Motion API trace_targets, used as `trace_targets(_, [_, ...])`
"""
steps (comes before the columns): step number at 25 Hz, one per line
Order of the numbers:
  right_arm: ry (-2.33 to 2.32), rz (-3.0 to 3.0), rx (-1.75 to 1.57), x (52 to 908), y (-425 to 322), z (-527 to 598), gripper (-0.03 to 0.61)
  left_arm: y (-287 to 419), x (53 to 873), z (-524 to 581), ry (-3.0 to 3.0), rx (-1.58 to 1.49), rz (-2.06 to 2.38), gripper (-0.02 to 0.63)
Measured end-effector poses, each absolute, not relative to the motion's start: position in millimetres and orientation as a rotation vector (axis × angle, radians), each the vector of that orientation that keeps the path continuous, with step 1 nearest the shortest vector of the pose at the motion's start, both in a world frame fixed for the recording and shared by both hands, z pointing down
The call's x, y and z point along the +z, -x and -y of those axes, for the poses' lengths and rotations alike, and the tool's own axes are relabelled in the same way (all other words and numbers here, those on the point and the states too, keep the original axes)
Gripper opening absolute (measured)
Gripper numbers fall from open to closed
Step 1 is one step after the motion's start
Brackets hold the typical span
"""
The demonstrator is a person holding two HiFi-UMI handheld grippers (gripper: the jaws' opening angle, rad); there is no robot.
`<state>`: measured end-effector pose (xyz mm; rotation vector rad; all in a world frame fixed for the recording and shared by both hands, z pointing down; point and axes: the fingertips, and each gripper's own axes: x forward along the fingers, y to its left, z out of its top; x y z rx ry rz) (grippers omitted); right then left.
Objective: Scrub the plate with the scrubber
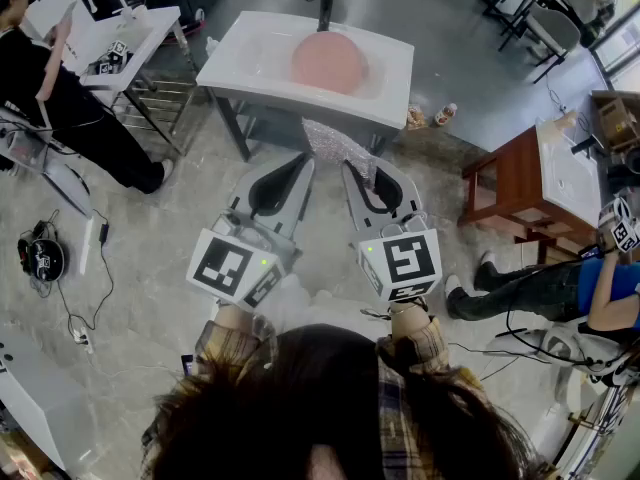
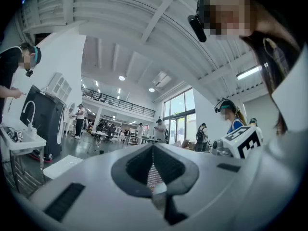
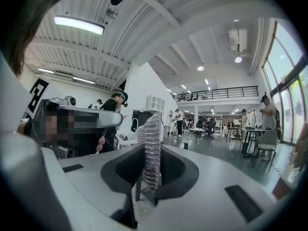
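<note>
A round pink plate (image 1: 328, 63) lies in the white sink (image 1: 238, 66), under a dark tap (image 1: 325, 10). Both grippers are held level in front of the sink, short of its near rim. My right gripper (image 1: 352, 168) (image 3: 151, 150) is shut on a silvery mesh scrubber (image 1: 335, 143) (image 3: 150, 143), which stands up between its jaws. My left gripper (image 1: 303, 160) (image 2: 153, 148) is shut, its jaws together. A strip of the scrubber (image 2: 153, 176) shows in the slit at its tips. Whether it touches the scrubber I cannot tell. The plate is in neither gripper view.
Another white sink stand (image 1: 130, 38) is at the far left with a person beside it. A brown wooden table (image 1: 510, 178) and a seated person (image 1: 560, 288) are to the right. Cables and a headset (image 1: 45, 258) lie on the floor at left; two bottles (image 1: 430, 116) stand by the sink's leg.
</note>
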<state>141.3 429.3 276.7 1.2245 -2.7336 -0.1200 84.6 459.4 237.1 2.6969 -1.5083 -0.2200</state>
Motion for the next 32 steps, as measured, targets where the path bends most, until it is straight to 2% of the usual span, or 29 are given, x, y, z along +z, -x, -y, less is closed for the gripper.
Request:
trace_targets(22, [-1.382,2.658,-0.039,304.0,-135.1,-436.9,0.08,-23.5,259.0,-457.9,-2.703,-0.151,1.565,0.017])
trace_targets(32, [-1.367,2.657,-0.02,312.8,-127.0,-389.7,0.08,-15.6,265.9,-419.3,-2.688,-0.152,1.58,0.017])
